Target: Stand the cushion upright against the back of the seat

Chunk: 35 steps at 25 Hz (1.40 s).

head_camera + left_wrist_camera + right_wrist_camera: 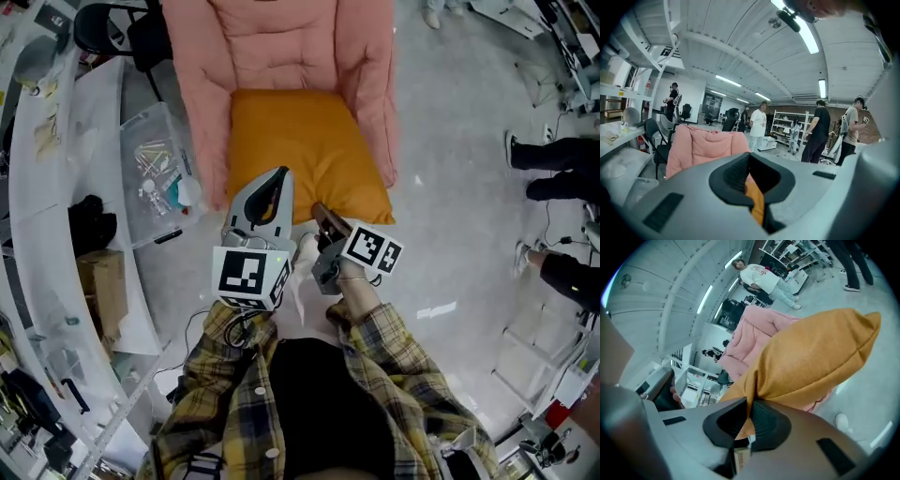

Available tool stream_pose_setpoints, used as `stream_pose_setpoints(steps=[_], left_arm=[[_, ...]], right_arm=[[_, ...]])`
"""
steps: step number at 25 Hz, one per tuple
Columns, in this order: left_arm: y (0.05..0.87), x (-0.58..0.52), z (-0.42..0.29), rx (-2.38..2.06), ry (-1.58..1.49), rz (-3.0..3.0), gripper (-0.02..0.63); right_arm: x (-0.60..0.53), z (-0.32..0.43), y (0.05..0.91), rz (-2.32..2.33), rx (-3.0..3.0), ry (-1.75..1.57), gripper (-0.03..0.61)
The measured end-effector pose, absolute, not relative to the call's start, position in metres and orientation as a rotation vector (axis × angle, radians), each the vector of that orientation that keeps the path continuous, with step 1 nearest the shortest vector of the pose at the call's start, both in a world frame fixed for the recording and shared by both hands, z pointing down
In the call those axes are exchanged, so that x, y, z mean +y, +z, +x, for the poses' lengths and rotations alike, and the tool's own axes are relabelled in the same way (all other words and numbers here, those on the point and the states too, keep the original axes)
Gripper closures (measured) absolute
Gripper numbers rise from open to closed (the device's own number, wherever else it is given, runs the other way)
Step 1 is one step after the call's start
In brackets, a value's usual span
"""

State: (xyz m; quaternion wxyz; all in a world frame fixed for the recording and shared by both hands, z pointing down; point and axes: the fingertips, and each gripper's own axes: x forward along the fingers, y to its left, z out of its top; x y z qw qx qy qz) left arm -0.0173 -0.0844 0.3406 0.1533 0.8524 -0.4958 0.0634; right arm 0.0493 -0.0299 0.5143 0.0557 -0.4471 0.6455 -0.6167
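Observation:
An orange cushion lies on the seat of a pink padded chair, its near edge lifted toward me. My left gripper is at the cushion's near left corner, and orange fabric shows pinched between its dark pads. My right gripper is at the near right corner. In the right gripper view the cushion bulges up from the jaws, which are shut on a fold of it. The chair's pink back rises behind the left jaws.
A clear plastic bin stands on the floor left of the chair, beside a white curved bench and a cardboard box. A black chair is at the far left. People's feet are at the right; several people stand beyond.

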Motion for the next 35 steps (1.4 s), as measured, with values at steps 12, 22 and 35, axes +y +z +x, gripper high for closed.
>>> stream_pose_setpoints(steps=[12,22,35], left_arm=[[0.266,-0.069,-0.028,-1.519,0.050,2.475,0.609],[0.248,-0.068,-0.032,-1.610,-0.038,2.444,0.609],[0.258,-0.148,-0.074,-1.647,-0.084,2.387,0.609]], right_arm=[[-0.032,0.067,0.440,-1.291,2.051,-1.793,0.551],[-0.064,0.075,0.424,-1.247,2.070,-1.758,0.552],[-0.172,0.042,0.425,-1.248,2.122,-1.753,0.551]])
